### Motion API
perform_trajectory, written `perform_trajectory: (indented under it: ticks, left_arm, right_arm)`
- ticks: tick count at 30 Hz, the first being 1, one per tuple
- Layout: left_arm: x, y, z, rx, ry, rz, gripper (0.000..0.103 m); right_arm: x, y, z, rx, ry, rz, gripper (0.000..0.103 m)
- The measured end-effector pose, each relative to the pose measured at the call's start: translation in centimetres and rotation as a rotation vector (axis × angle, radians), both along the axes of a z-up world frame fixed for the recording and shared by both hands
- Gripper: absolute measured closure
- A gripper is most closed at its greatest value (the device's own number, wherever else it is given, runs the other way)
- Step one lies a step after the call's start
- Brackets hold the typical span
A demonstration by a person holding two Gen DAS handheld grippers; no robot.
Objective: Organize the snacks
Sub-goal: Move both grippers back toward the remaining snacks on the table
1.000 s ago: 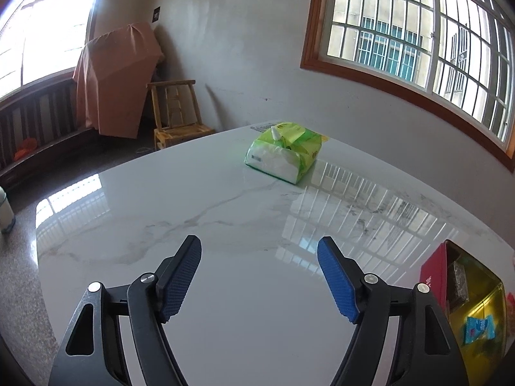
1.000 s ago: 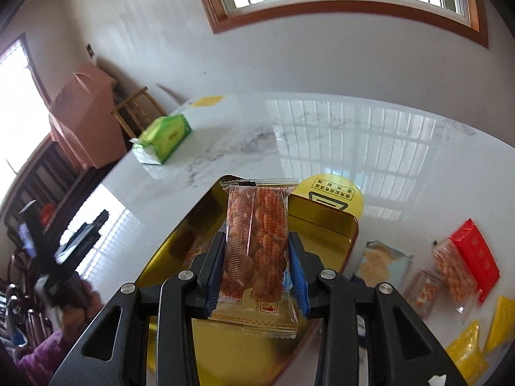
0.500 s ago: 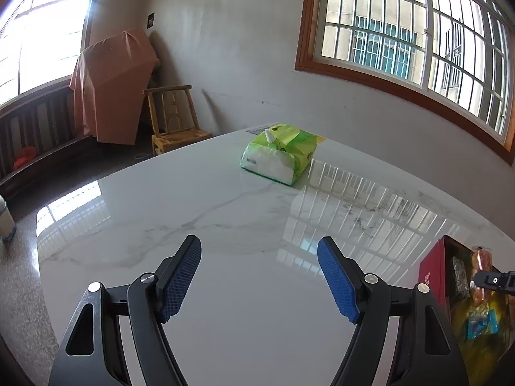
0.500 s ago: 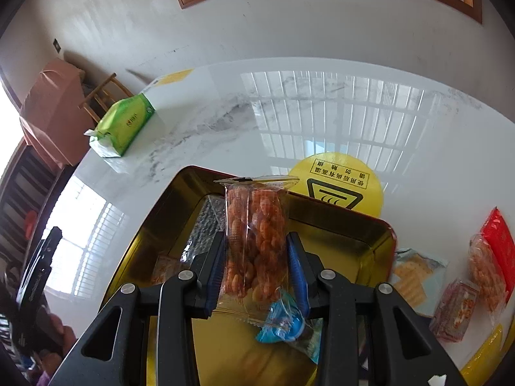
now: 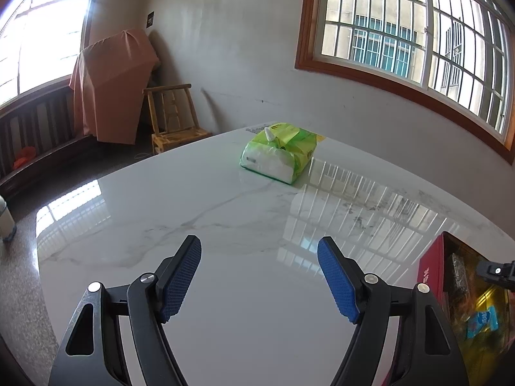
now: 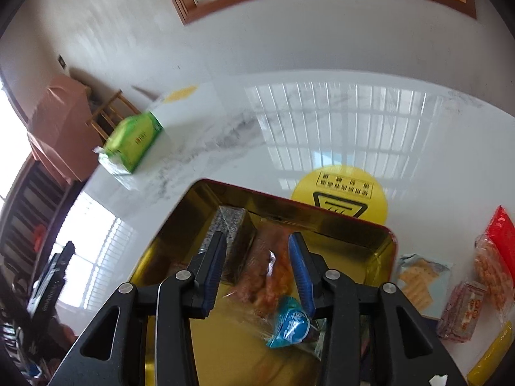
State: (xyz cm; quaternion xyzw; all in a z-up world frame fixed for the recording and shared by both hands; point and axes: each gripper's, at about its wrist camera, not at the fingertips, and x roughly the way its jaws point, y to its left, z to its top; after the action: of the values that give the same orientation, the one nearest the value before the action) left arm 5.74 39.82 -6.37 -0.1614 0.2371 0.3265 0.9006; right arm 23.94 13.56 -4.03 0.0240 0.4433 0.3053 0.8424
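Observation:
A gold tin with a red outside lies open on the white marble table, and my right gripper hangs over it. Its jaws are opening. The orange snack packet lies blurred in the tin between them, and the pads do not press on it. A blue wrapped sweet and a dark grey packet also lie inside. My left gripper stands open over bare table, with the tin's red wall at its right.
Loose snacks lie right of the tin: a red packet, a biscuit packet, a small box, a yellow packet. A yellow round sticker sits behind the tin. A green tissue pack rests far back, a wooden chair beyond.
My right gripper has sunk towards the tin and its jaws have parted. The orange packet has left the pads and dropped into the tin. The left gripper has not moved.

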Motion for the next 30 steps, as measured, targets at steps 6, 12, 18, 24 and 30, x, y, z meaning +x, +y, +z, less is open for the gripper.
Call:
perform_trajectory:
  ticks: [6,12,18,24,30]
  left_arm:
    - [-0.1,0.0,0.0,-0.003,0.002,0.003,0.028]
    - [-0.2,-0.1,0.0,-0.004,0.010,0.010,0.027]
    - [-0.4,-0.2,0.0,0.007,0.013,0.037,0.020]
    - [-0.7,-1.3,0.5,0.102,0.096,0.041,0.020]
    - [-5.9,-10.0,6.7,0.219,-0.002,-0.218,0.020]
  right_arm:
    - [-6.3,-6.9,3.0,0.040,-0.167,-0.001,0.054]
    - [-12.8,-19.6,3.3,-0.112,-0.330,-0.149,0.036]
    - [-14.5,-33.3,1.6,-0.272,-0.316,-0.443,0.036]
    - [-14.9,-41.2,0.1,-0.312,-0.257,-0.595,0.036]
    - [-14.3,-44.2,-1.5,-0.304,-0.205,-0.641,0.036]
